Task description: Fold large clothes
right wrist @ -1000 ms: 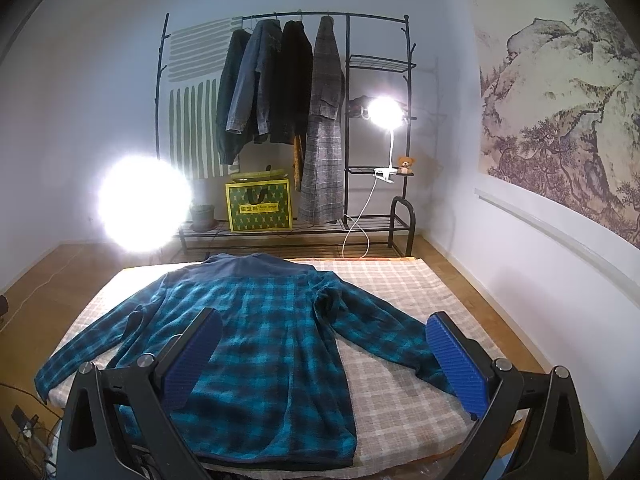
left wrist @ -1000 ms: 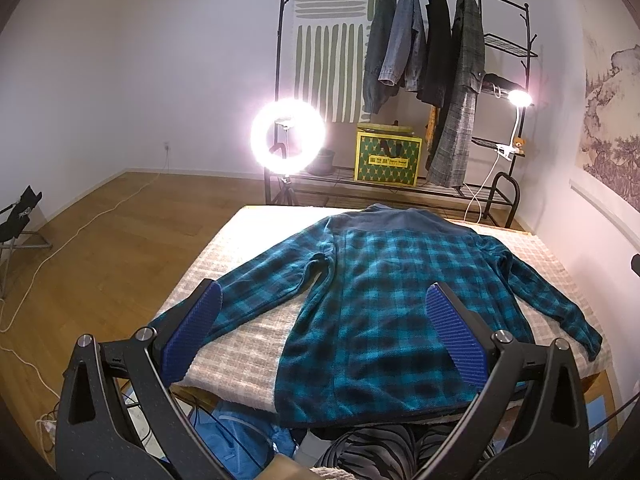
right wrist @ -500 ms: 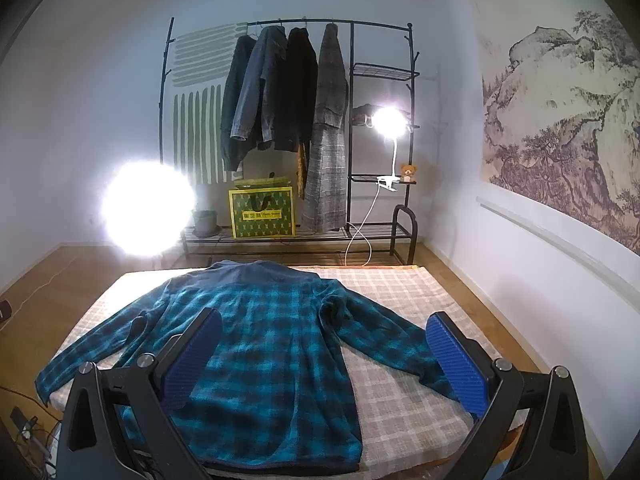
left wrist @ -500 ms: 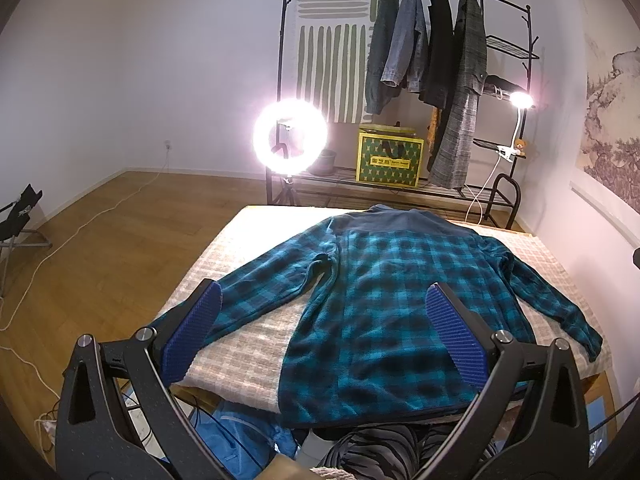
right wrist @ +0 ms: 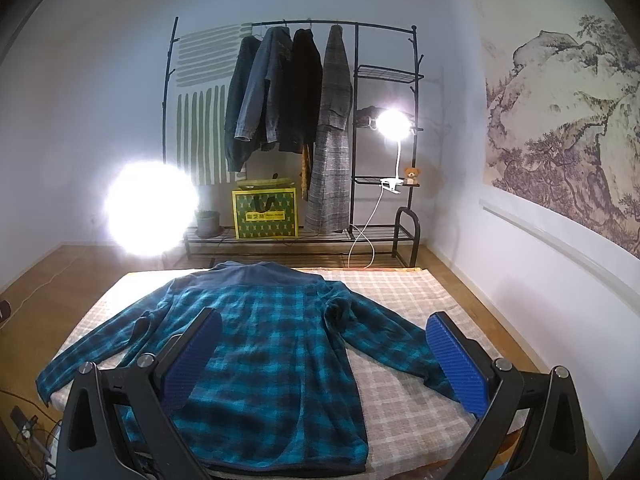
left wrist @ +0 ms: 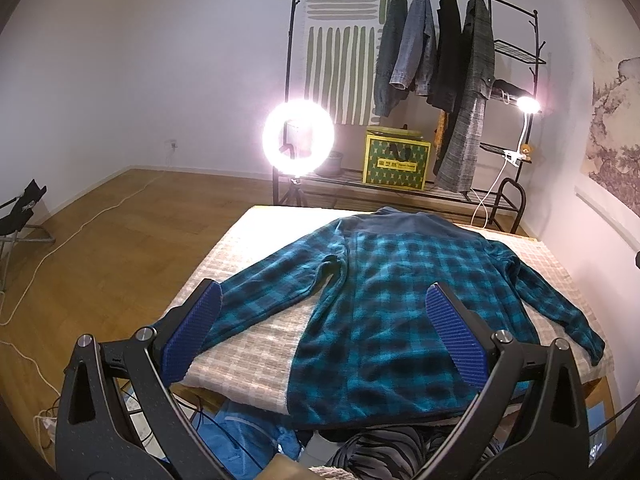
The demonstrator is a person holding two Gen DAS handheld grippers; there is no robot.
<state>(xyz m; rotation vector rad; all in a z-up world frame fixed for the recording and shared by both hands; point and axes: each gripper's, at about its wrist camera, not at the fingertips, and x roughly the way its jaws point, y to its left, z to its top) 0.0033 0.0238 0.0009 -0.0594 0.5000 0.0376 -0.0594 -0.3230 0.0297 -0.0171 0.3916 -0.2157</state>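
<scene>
A teal and black plaid shirt [left wrist: 392, 300] with a dark blue yoke lies flat, back side up, on a table covered with a beige checked cloth [left wrist: 256, 344]. Both sleeves are spread out to the sides. It also shows in the right wrist view [right wrist: 264, 360]. My left gripper [left wrist: 324, 332] is open and empty, held above the shirt's near hem and left sleeve. My right gripper [right wrist: 324, 360] is open and empty, held above the near right part of the shirt and its right sleeve [right wrist: 392, 344].
A black clothes rack [right wrist: 296, 92] with hanging coats stands behind the table, with a yellow-green box [right wrist: 265, 214] on its low shelf. A ring light [left wrist: 298, 136] and a clip lamp [right wrist: 393, 125] shine. A wall runs along the right. Blue fabric [left wrist: 248, 432] lies below the near table edge.
Both grippers have risen or tilted up slightly, so the shirt sits a little lower in the views. The shirt has not moved and both grippers stay open.
</scene>
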